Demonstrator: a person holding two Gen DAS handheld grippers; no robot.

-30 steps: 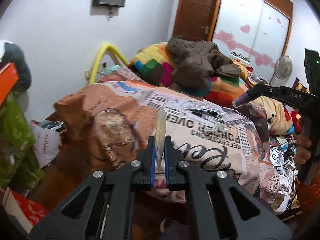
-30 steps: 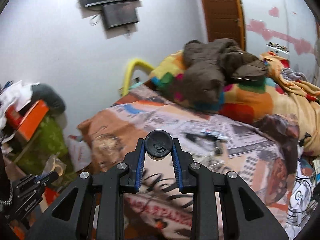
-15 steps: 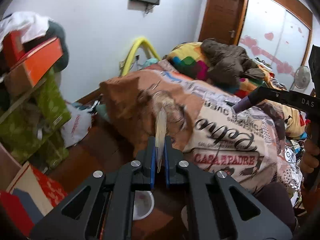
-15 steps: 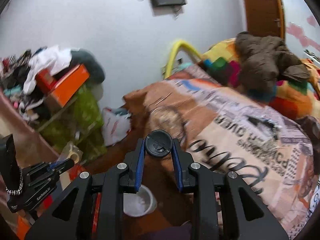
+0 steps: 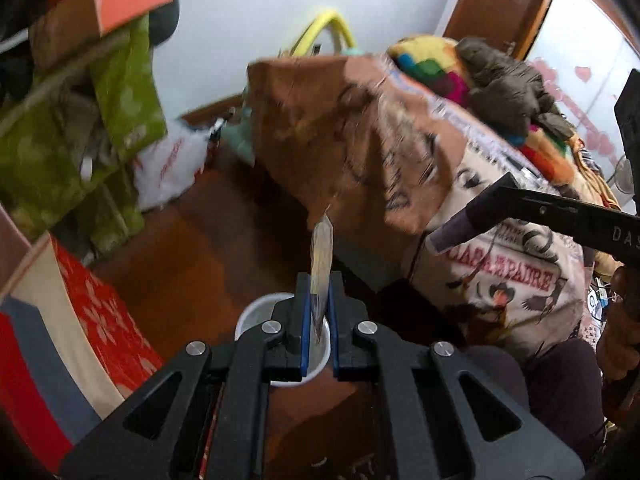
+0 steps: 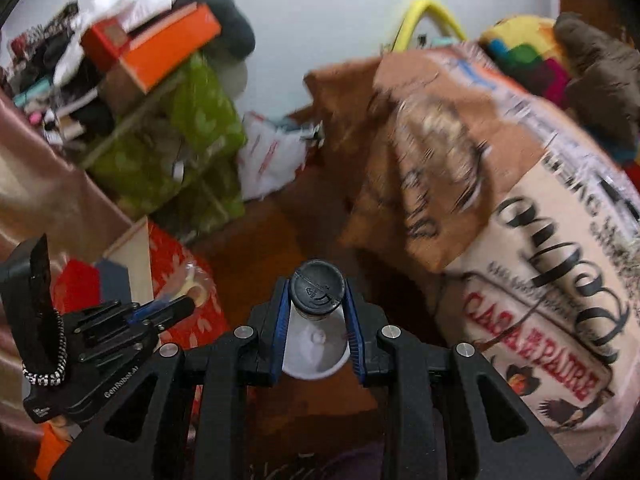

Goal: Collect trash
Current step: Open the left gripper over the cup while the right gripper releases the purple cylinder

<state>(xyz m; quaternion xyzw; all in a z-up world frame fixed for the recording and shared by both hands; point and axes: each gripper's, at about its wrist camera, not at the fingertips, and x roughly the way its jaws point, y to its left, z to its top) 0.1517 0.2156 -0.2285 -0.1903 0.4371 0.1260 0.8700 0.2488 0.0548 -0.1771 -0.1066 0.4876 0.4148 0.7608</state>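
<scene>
My left gripper (image 5: 319,312) is shut on a thin clear plastic wrapper (image 5: 321,256) that sticks up edge-on between its blue pads. A small white bin (image 5: 256,316) stands on the brown floor directly below it. In the right wrist view my right gripper (image 6: 316,300) is shut on a round black cap (image 6: 317,287), with the same white bin (image 6: 314,350) right underneath. The left gripper (image 6: 176,305) shows at the lower left there, and the right gripper's finger (image 5: 460,229) crosses the left view at the right.
A bed with a printed cover (image 6: 540,248) fills the right side. Green bags and orange boxes (image 6: 168,52) pile up on a rack at the left, with a white plastic bag (image 5: 168,164) on the floor. A red patterned box (image 5: 100,320) lies close by on the left.
Both grippers swung from over the bed to the left and down toward the floor. The white bin has come into view beneath them. Both still hold their items.
</scene>
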